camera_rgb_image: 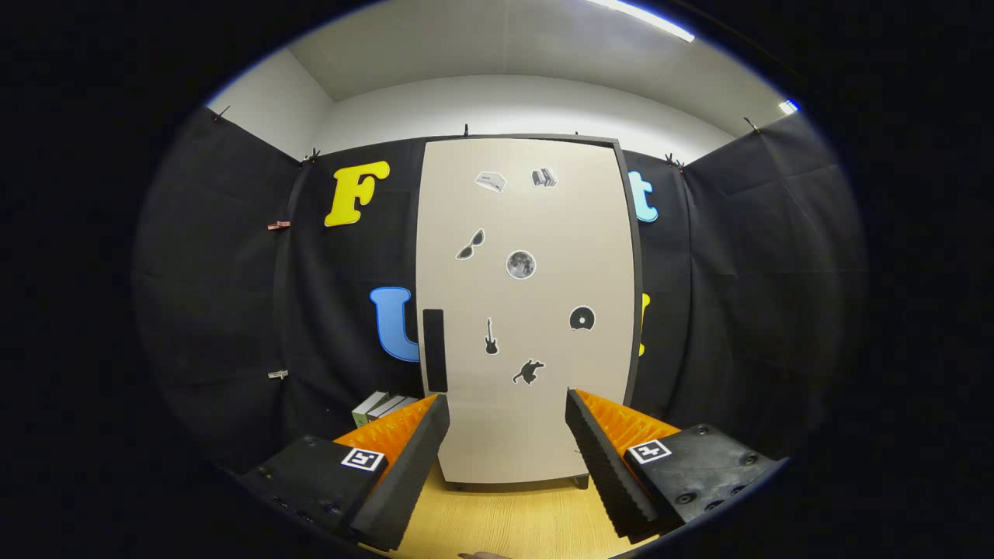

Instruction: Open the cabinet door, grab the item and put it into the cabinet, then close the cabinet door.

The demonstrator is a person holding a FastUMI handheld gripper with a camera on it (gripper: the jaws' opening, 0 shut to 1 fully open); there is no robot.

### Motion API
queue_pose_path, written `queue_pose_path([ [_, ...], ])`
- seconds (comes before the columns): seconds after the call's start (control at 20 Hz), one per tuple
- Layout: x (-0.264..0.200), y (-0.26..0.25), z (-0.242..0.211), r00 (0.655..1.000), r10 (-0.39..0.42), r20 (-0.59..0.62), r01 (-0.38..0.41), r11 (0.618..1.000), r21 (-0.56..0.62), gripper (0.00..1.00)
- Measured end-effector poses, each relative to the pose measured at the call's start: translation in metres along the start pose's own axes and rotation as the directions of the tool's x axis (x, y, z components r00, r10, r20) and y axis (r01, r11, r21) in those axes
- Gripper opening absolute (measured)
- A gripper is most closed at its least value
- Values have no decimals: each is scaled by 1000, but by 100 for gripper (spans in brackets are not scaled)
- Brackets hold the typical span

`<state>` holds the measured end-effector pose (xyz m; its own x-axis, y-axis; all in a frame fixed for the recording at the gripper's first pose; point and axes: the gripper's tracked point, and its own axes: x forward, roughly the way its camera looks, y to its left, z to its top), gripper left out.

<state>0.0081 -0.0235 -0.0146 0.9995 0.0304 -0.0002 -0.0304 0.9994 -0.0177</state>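
A tall beige cabinet (528, 310) stands on the wooden table straight ahead of me, its door shut. Small dark stickers dot the door. A black vertical handle (435, 351) sits on the door's left edge, just above my left fingertip. My gripper (506, 407) is open, its two black ribbed fingers spread wide with nothing between them but the lower part of the door farther off. A small grey and white box-shaped item (382, 407) lies on the table left of the cabinet, partly hidden behind my left finger (408, 466).
The wooden table (505, 520) runs from my fingers up to the cabinet's feet. Black cloth walls close in behind and on both sides. Part of a hand (483, 555) shows at the near edge of the table.
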Motion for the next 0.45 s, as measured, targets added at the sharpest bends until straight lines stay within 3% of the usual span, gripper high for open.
queue_pose_path([
  [0.45,-3,1,1,1000,-1,2,1,1000,3,98],
])
